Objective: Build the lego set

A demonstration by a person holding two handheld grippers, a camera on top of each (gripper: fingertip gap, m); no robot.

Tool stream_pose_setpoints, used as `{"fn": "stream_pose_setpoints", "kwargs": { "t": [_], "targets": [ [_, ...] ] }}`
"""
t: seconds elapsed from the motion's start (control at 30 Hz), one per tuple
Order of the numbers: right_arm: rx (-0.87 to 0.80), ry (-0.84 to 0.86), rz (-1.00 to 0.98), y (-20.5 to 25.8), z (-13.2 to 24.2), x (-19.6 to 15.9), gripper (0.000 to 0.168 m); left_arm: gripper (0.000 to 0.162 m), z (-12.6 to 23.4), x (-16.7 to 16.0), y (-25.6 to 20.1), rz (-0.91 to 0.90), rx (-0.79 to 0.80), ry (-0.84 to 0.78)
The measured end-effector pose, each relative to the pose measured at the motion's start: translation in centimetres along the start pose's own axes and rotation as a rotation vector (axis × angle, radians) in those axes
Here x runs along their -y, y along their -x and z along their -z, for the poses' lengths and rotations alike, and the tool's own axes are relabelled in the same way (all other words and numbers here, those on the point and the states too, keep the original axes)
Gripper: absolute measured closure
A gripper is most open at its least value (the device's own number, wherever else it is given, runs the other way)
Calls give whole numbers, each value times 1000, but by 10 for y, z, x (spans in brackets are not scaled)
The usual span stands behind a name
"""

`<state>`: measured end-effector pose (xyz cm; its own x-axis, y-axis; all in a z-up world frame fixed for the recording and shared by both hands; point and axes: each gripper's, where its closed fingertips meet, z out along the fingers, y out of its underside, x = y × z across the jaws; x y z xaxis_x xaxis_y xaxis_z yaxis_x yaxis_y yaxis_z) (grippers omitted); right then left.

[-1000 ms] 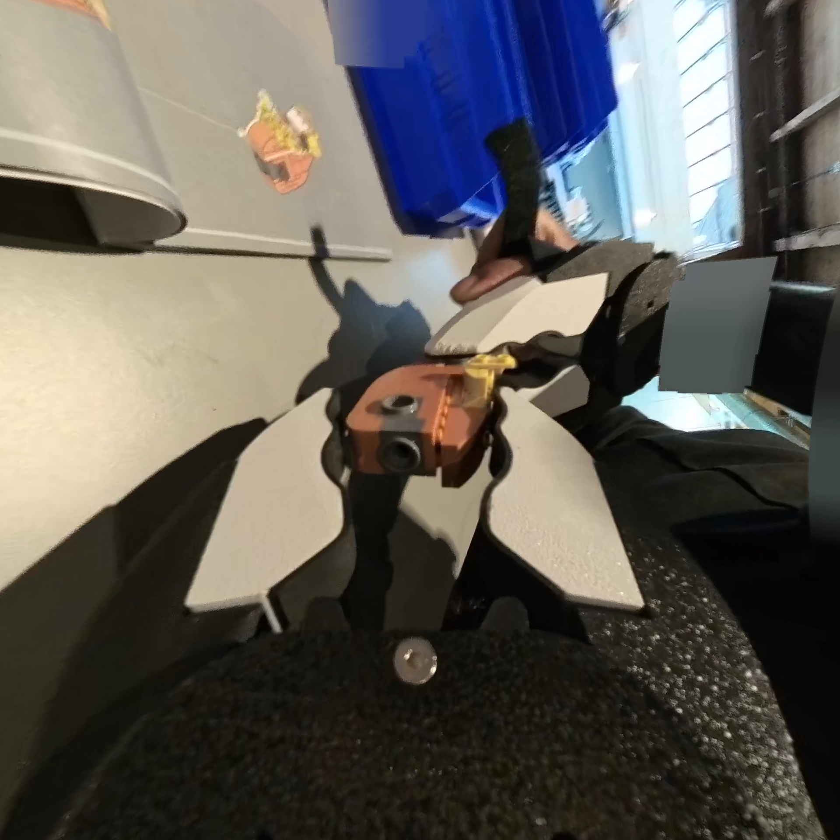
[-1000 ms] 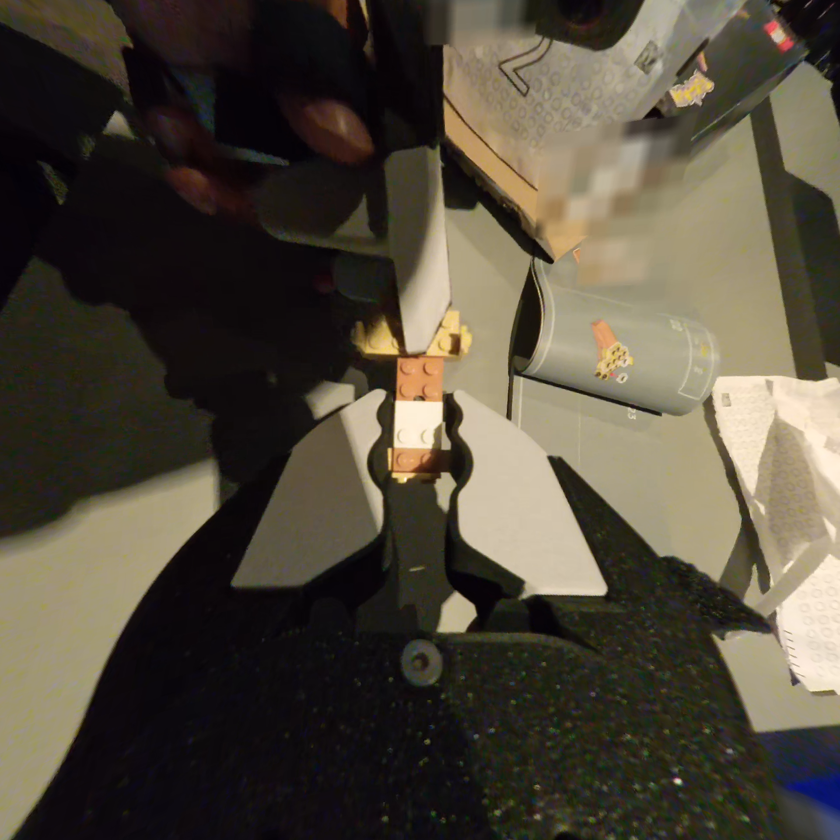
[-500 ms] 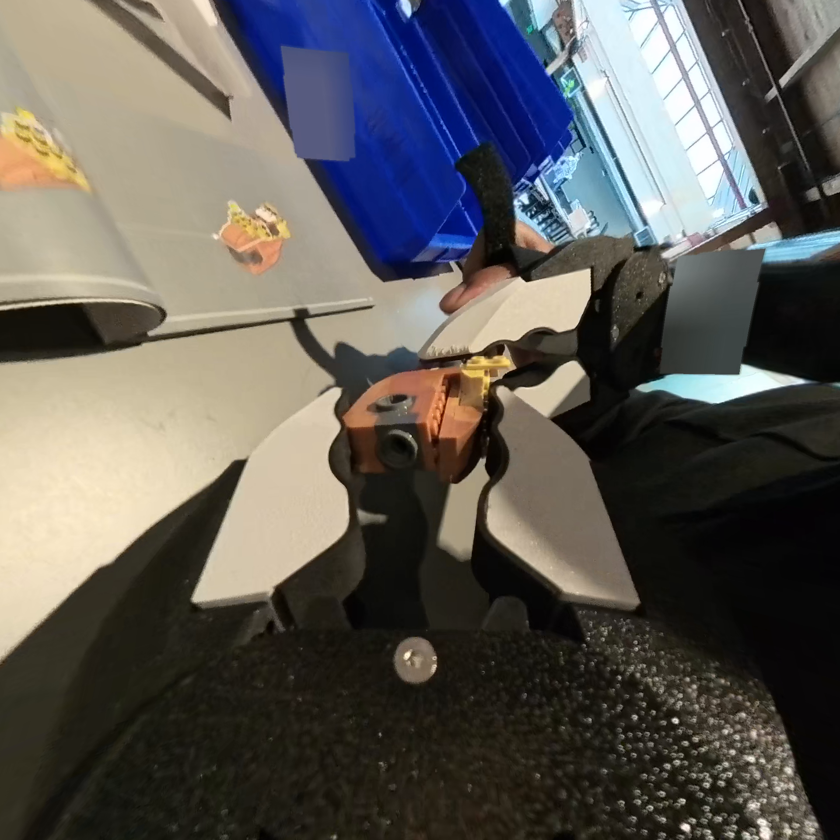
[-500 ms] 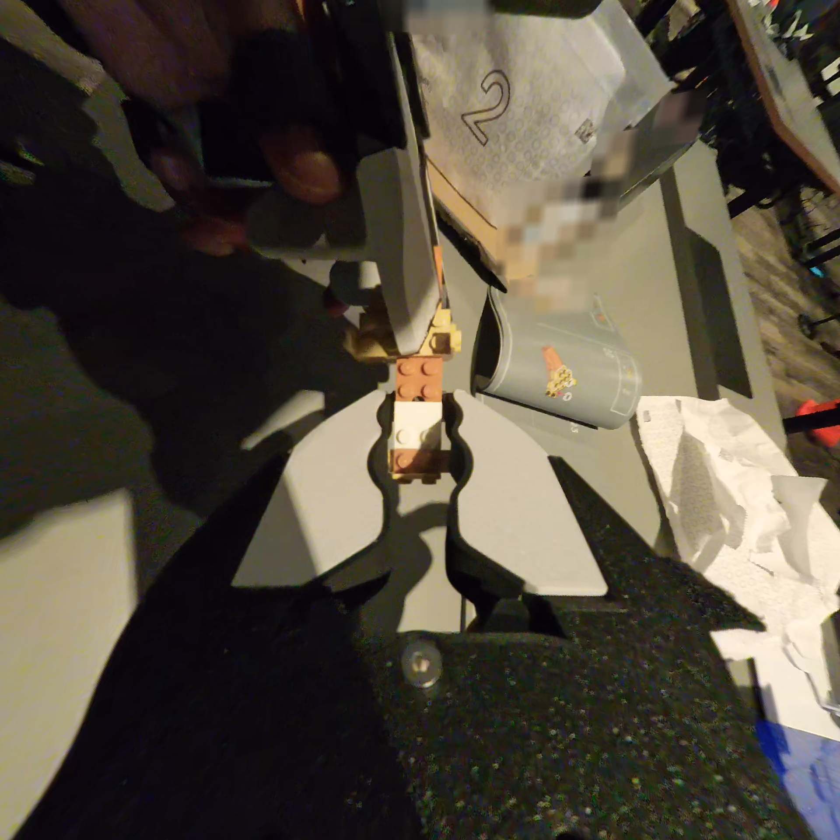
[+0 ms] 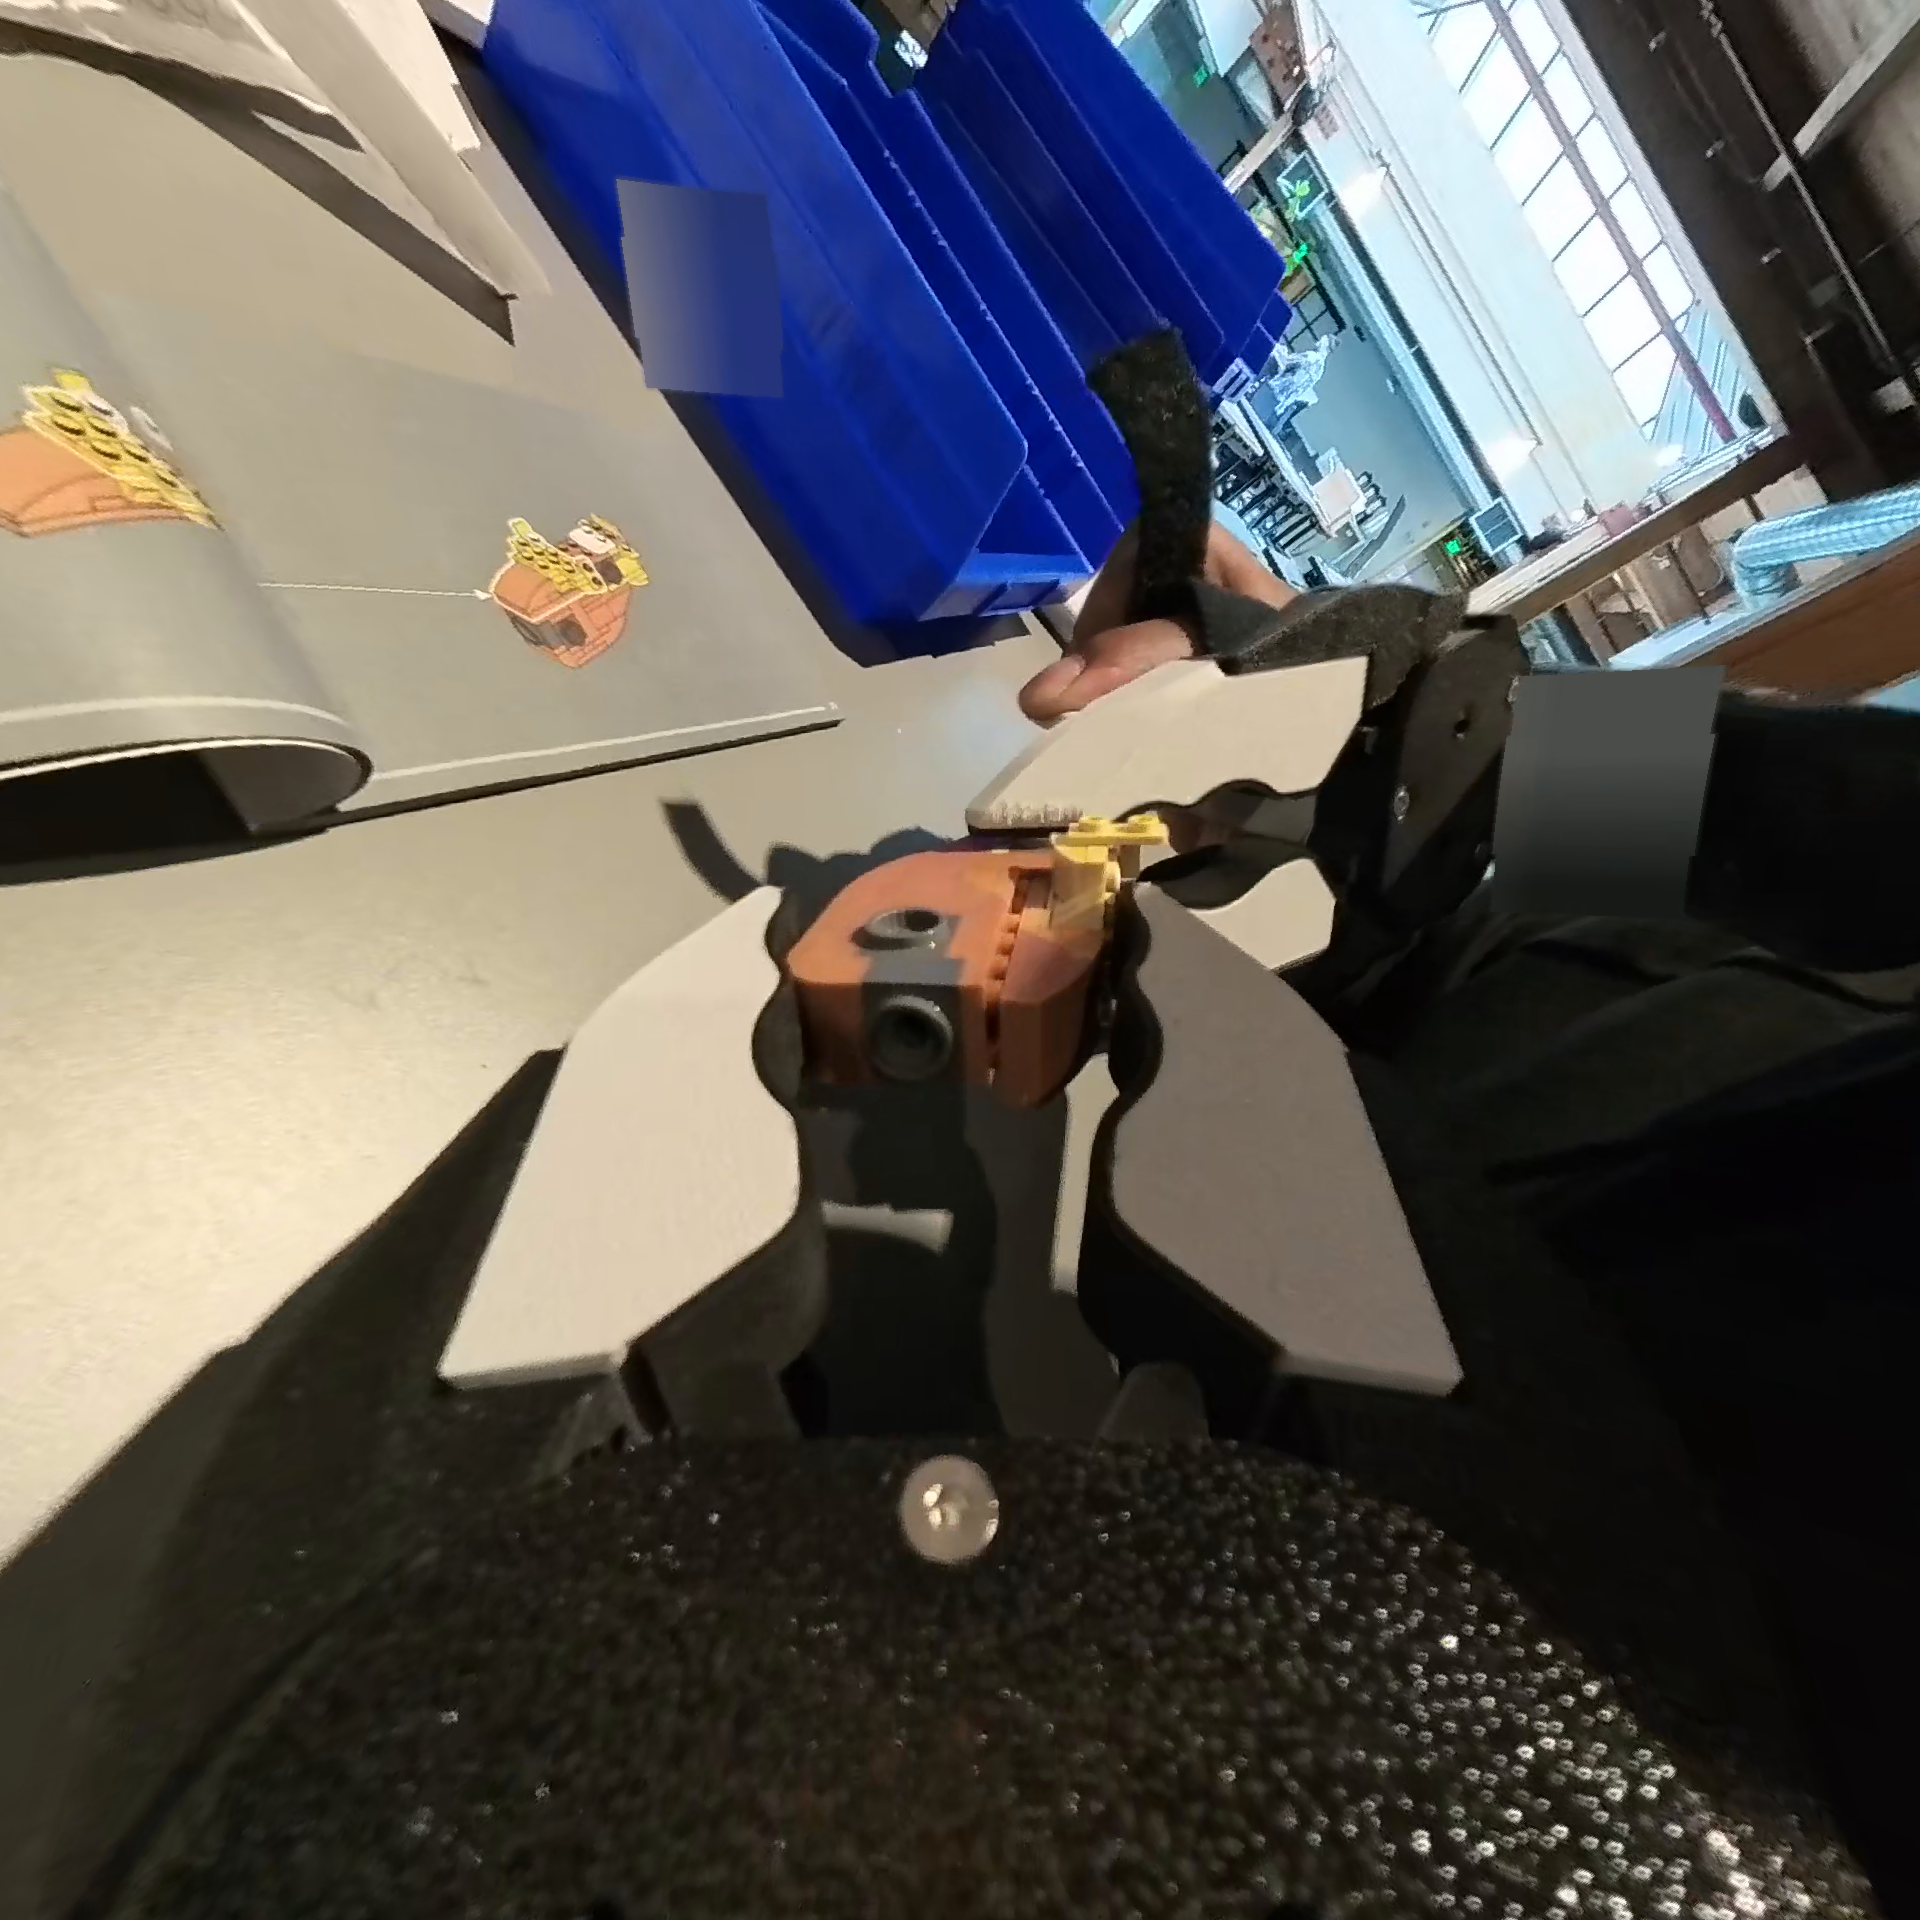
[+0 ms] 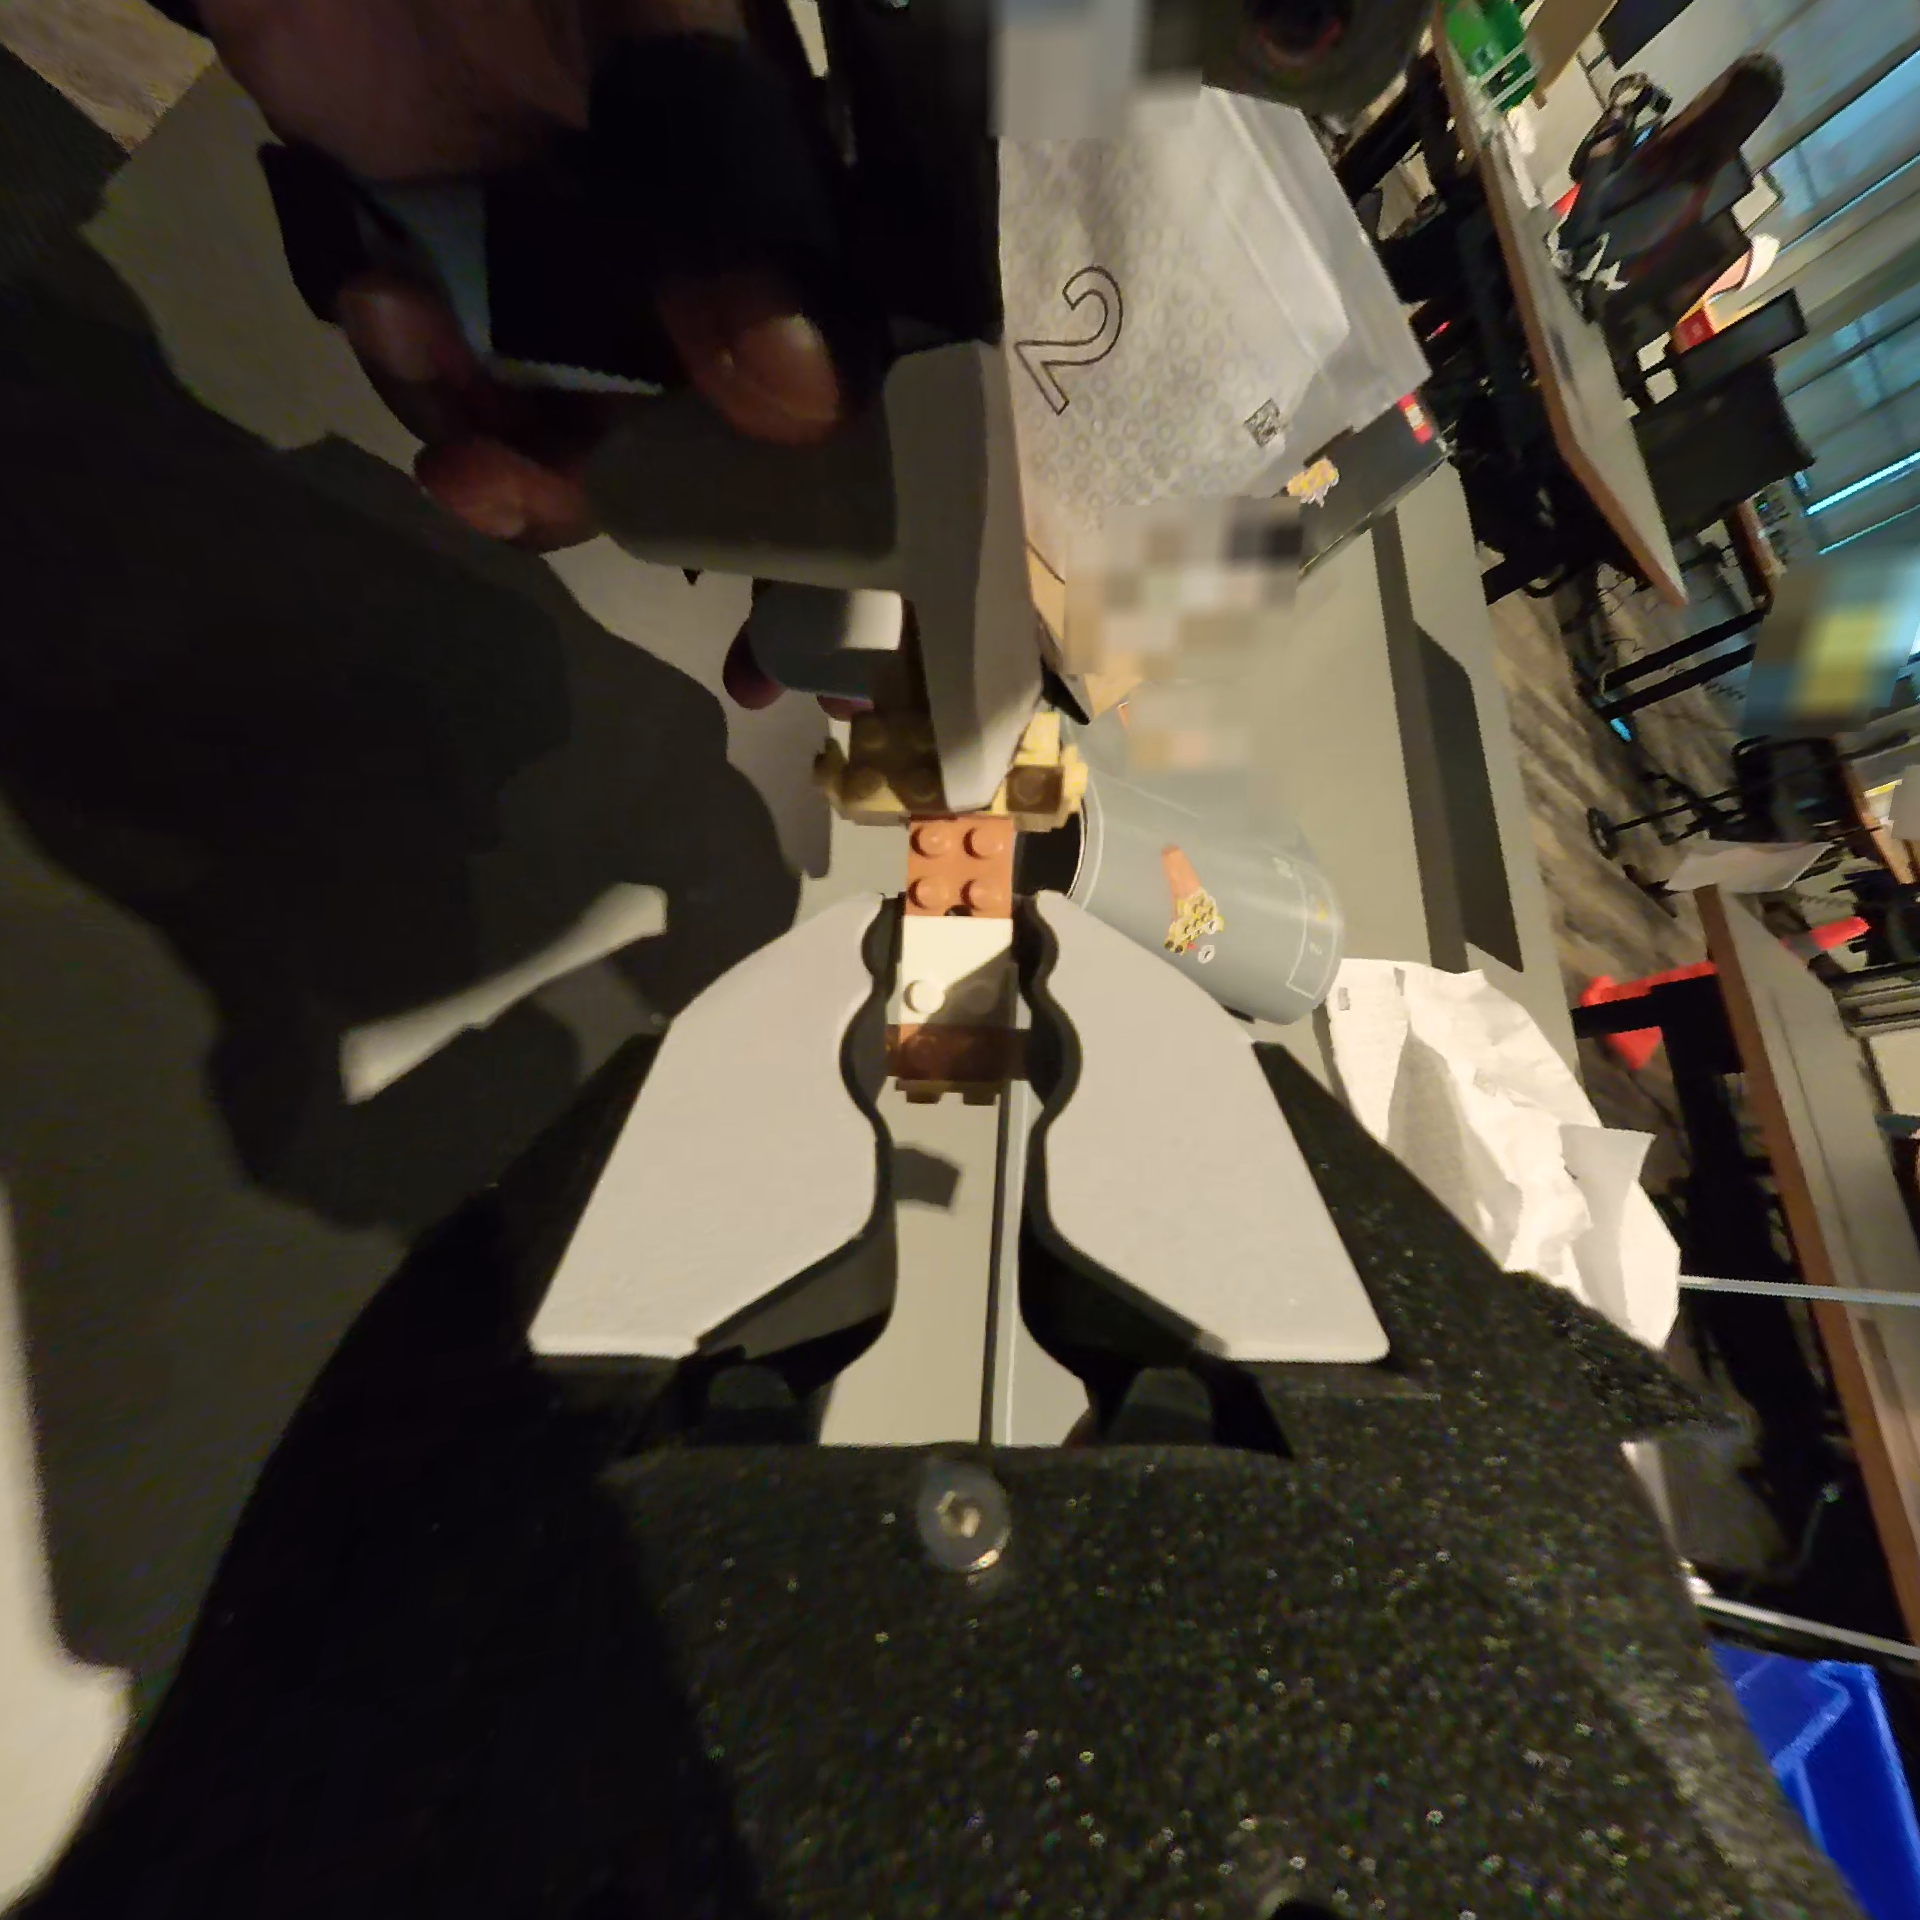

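both tongs are clamped on the same lego build, held in the air over the grey table (image 5: 260,1018). left gripper (image 5: 951,997) pinches the brown block (image 5: 935,997) across its sides; right gripper (image 6: 951,987) grips the white-and-brown stack (image 6: 951,977) at the other end. in the left view the right gripper (image 5: 1117,842) reaches in from the side, its tips at the yellow piece (image 5: 1096,862)

risks, as i judge them: the two grips pull on one small build, so any twist between the hands could pop a joint and drop bricks. the yellow piece sits at the edge and looks thinly seated; a nudge from a finger tip could knock it off. whether it is fully pressed down i cannot tell

brown block is glossy hard plastic, curved on one face, with a dark grey brick showing round holes. the stack has studs on top. gripper fingers are flat matte grey plates with wavy inner edges, on grainy black foam-like bodies. booklet (image 5: 436,540) lies open beside blue bins (image 5: 883,343); crumpled paper (image 6: 1475,1122) lies near
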<state>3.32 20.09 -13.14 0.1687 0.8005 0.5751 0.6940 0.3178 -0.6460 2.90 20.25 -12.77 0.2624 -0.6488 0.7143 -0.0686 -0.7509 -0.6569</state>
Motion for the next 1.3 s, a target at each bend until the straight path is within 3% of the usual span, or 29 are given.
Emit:
{"fn": "stream_pose_setpoints", "kwargs": {
  "t": [0.63,1.3],
  "targets": [
    [-33,-5,60,2,-2,5,147,107,6,-2,-2,-38,-29,-11],
    [-24,114,100,4,-5,1,147,107,6,-5,1,-34,-79,-46]
  ]
}}
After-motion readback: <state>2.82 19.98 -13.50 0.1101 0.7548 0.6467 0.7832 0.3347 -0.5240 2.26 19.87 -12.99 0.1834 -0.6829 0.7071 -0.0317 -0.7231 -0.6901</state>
